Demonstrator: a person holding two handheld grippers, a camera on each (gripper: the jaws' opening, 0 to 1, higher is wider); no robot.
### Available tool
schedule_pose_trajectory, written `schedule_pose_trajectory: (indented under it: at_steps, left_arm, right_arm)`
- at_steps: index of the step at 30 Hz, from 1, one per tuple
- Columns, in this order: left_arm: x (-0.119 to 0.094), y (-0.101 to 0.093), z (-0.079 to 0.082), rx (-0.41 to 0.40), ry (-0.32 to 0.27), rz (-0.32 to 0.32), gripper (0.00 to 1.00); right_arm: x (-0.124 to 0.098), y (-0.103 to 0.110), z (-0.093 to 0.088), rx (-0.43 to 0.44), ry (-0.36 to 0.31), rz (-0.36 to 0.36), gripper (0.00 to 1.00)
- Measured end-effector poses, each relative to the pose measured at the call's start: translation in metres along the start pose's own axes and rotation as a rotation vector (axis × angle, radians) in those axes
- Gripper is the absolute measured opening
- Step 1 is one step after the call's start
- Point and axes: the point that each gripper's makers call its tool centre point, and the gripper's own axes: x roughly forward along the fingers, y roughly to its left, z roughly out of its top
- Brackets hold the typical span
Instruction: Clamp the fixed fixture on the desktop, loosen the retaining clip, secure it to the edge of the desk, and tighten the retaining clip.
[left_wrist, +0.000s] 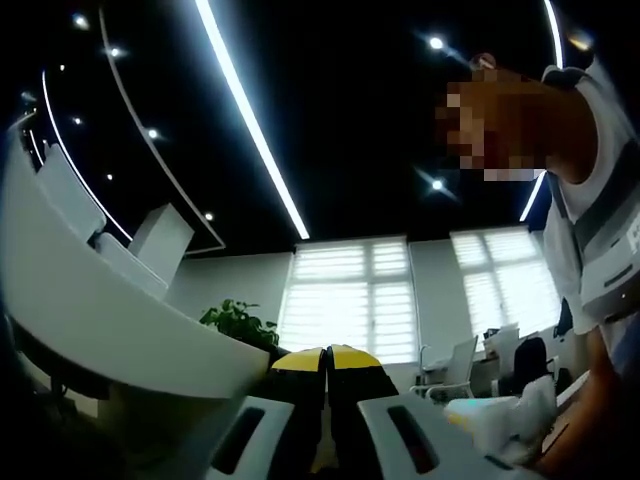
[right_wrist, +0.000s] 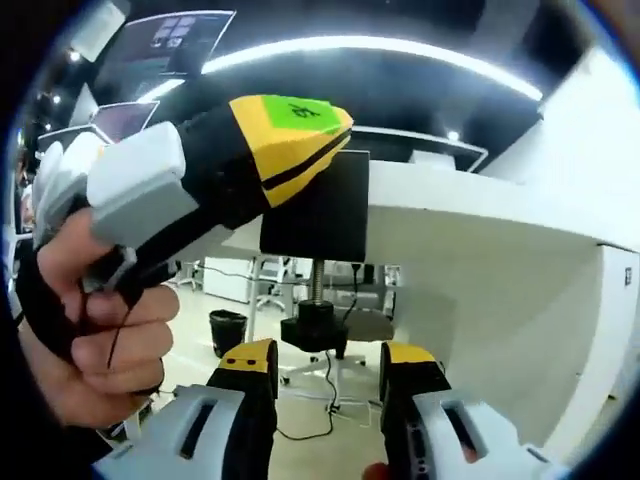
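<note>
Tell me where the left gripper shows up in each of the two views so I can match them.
Left gripper view: the left gripper rises from the bottom centre, its yellow-tipped fingers closed together.
Right gripper view: the left gripper comes in from the left, held in a hand, its tip at the black clamp.
Shared landmark: the white desk, probably the curved surface at left, and the slab at right.

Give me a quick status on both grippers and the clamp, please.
Left gripper shut, pointing towards the ceiling. Right gripper open below the black screw clamp on the white desk edge. Nothing in between.
</note>
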Motion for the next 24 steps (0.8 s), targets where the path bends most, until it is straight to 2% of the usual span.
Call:
schedule_pose_trajectory:
  at_steps: [6, 9, 14, 15, 18, 21, 24]
  left_arm:
    - [0.000, 0.000, 0.000, -0.004, -0.002, -0.002, 0.02]
    - [0.000, 0.000, 0.000, -0.005, -0.005, -0.003, 0.02]
    - [0.000, -0.001, 0.000, -0.008, -0.004, -0.004, 0.02]
    - [0.000, -0.001, 0.000, -0.009, -0.005, -0.004, 0.02]
    - [0.000, -0.001, 0.001, -0.011, -0.005, -0.004, 0.02]
    - [0.000, 0.000, 0.000, -0.011, -0.003, -0.003, 0.02]
    - [0.000, -0.001, 0.000, -0.009, -0.001, -0.003, 0.02]
  right_arm:
    - [0.012, 0.001, 0.005, 0.006, -0.016, 0.004, 0.33]
    - [0.012, 0.007, 0.004, 0.029, -0.017, 0.035, 0.28]
    - [0.012, 0.008, 0.003, 0.048, -0.033, 0.068, 0.28]
    - [0.013, 0.009, 0.004, 0.051, -0.040, 0.092, 0.28]
    - [0.012, 0.017, 0.004, 0.138, -0.075, 0.243, 0.28]
    - [0.011, 0.021, 0.001, 0.257, -0.053, 0.362, 0.28]
    - [0.017, 0.020, -0.002, 0.205, -0.049, 0.452, 0.27]
